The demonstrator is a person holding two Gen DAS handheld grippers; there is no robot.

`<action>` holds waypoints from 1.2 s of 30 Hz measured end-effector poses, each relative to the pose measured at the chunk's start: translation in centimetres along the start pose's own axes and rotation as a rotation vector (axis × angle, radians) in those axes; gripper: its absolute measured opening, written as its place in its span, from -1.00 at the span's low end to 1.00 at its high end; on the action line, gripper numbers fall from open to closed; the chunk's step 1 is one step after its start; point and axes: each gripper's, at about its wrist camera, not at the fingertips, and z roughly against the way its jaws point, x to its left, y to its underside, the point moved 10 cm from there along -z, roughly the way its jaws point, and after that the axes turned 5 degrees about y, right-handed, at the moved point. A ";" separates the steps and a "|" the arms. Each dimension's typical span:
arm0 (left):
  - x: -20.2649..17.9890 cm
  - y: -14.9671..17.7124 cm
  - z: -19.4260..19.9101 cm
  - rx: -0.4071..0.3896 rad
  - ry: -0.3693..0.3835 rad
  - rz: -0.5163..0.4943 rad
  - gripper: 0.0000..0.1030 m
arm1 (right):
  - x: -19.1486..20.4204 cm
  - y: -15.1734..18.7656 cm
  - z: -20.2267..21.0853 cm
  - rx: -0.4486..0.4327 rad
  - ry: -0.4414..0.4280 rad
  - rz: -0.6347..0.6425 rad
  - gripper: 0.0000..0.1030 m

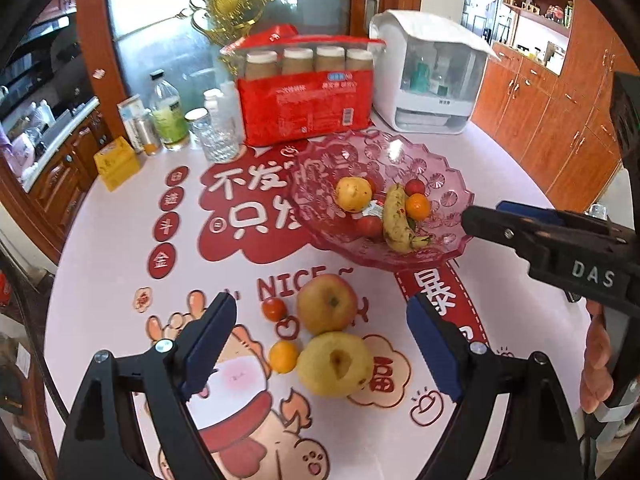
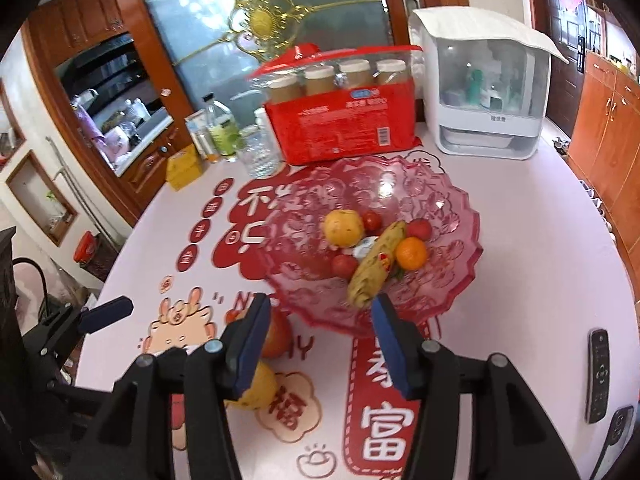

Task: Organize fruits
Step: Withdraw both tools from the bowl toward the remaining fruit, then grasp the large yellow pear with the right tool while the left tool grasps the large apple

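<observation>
A pink glass fruit bowl [image 1: 440,176] [image 2: 448,200] holds a yellow pear [image 1: 353,193], a spotted banana [image 1: 396,218] [image 2: 374,264], an orange [image 1: 417,205] and small red tomatoes. On the table in front of it lie a red-yellow apple [image 1: 327,303], a yellow pear [image 1: 335,364], a small orange [image 1: 283,356] and a tomato [image 1: 274,309]. My left gripper [image 1: 320,344] is open, its fingers on either side of these loose fruits. My right gripper [image 2: 320,340] is open and empty, just before the bowl's near rim; it also shows in the left wrist view [image 1: 500,216].
A red pack of jars [image 1: 308,96], a white appliance [image 1: 428,76], a glass [image 1: 218,136], bottles [image 1: 170,114] and a yellow box [image 1: 116,162] stand at the table's back. A remote control [image 2: 598,374] lies at the right. Wooden cabinets [image 1: 560,120] stand beyond.
</observation>
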 end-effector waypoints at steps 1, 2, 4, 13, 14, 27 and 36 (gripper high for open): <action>0.2 0.1 0.5 -0.011 -0.012 -0.007 0.68 | 0.3 0.4 0.4 -0.006 -0.007 0.002 0.04; 0.4 0.3 1.1 -0.023 -0.027 -0.013 0.69 | 0.5 0.6 0.7 -0.011 -0.013 0.002 0.04; 0.7 0.5 2.0 -0.038 -0.040 -0.016 0.69 | 0.9 1.1 1.4 -0.021 -0.023 0.003 0.04; 2.8 1.8 6.8 -0.135 -0.115 -0.005 0.81 | 2.5 2.8 4.8 -0.072 -0.062 0.033 0.07; 3.3 2.1 7.3 -0.147 -0.123 0.005 0.82 | 2.6 3.0 5.2 -0.080 -0.066 0.036 0.11; 8.4 7.5 4.8 -0.105 -0.164 0.155 0.86 | 4.0 6.2 3.7 -0.123 -0.046 0.127 0.38; 6.4 10.1 -1.4 -0.011 -0.159 0.048 0.86 | 5.6 9.5 -3.1 0.023 -0.095 0.129 0.38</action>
